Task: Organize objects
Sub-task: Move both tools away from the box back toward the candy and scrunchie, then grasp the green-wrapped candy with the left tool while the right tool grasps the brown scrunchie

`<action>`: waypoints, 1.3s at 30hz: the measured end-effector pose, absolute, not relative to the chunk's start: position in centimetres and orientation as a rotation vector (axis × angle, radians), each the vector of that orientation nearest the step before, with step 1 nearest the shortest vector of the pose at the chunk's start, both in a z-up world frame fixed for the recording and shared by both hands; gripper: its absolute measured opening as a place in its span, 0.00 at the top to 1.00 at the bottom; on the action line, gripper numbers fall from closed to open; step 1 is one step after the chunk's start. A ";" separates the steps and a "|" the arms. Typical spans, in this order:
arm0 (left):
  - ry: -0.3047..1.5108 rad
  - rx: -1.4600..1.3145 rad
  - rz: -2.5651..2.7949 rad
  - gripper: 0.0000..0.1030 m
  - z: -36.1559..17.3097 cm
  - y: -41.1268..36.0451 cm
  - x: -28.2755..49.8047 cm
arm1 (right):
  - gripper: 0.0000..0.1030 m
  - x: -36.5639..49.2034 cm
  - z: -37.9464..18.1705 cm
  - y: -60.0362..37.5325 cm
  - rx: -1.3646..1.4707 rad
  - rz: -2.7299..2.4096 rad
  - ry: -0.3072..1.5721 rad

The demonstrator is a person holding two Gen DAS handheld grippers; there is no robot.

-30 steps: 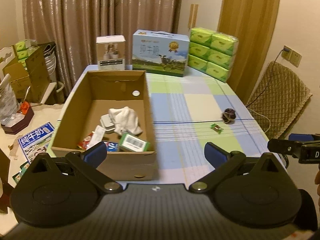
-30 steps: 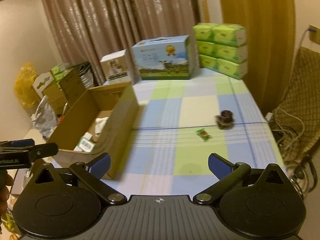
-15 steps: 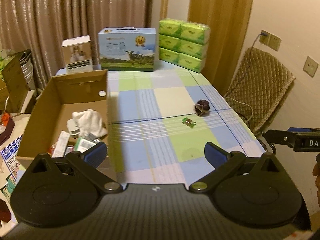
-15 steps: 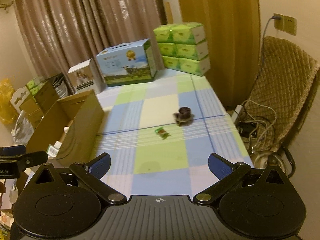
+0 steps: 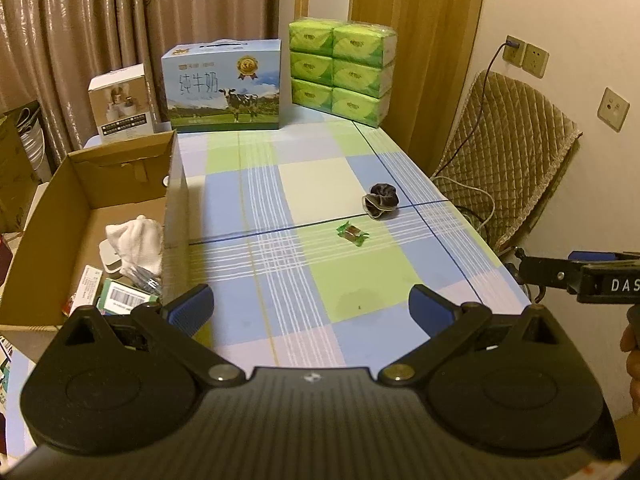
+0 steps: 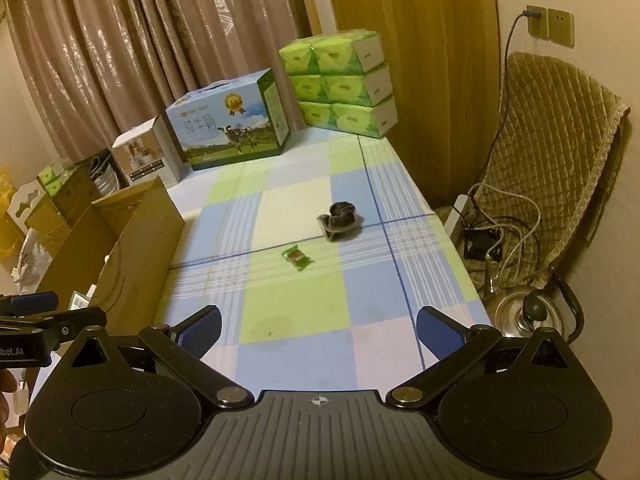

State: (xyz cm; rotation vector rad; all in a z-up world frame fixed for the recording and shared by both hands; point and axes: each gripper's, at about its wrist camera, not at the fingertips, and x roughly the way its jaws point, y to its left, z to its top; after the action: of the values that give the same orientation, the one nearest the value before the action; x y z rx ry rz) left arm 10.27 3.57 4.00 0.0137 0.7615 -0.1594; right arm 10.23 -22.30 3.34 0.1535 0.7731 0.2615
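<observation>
Near the tabletop centre: green-wrapped candy lies flat, dark scrunchie just beyond it toward the right edge, the two apart. Cardboard box sits along the left edge; holds a white cloth and small packets. Milk carton box and tissue packs line the far edge. Left gripper released, jaws wide, empty, over the near edge. Right gripper likewise spread, empty.
</observation>
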 end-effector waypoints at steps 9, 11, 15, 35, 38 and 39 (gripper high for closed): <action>0.780 0.021 -0.177 0.01 2.9 2.2 11.6 | 0.02 11.1 2.1 -23.2 0.163 0.244 0.795; 0.783 0.023 -0.180 0.01 2.7 1.9 11.9 | 0.02 11.3 1.8 -23.4 0.166 0.241 0.799; 0.788 0.021 -0.184 0.01 2.3 1.4 12.6 | 0.02 11.8 1.5 -23.8 0.166 0.236 0.804; 0.807 -0.028 -0.148 0.08 -3.1 -2.4 20.9 | 0.12 20.2 -3.1 -26.2 0.065 0.303 0.789; 0.813 -0.043 -0.146 0.17 -5.0 -3.1 22.7 | 0.20 22.2 -4.5 -26.4 0.042 0.319 0.789; 0.817 -0.041 -0.142 0.19 -5.6 -3.4 23.3 | 0.23 22.8 -5.0 -26.4 0.039 0.325 0.791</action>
State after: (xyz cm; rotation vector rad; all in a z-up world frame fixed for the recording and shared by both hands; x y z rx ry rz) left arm 23.29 -3.44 -5.60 -0.0409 0.8171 -0.1419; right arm 22.84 -26.40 -4.96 0.0395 0.7905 0.3254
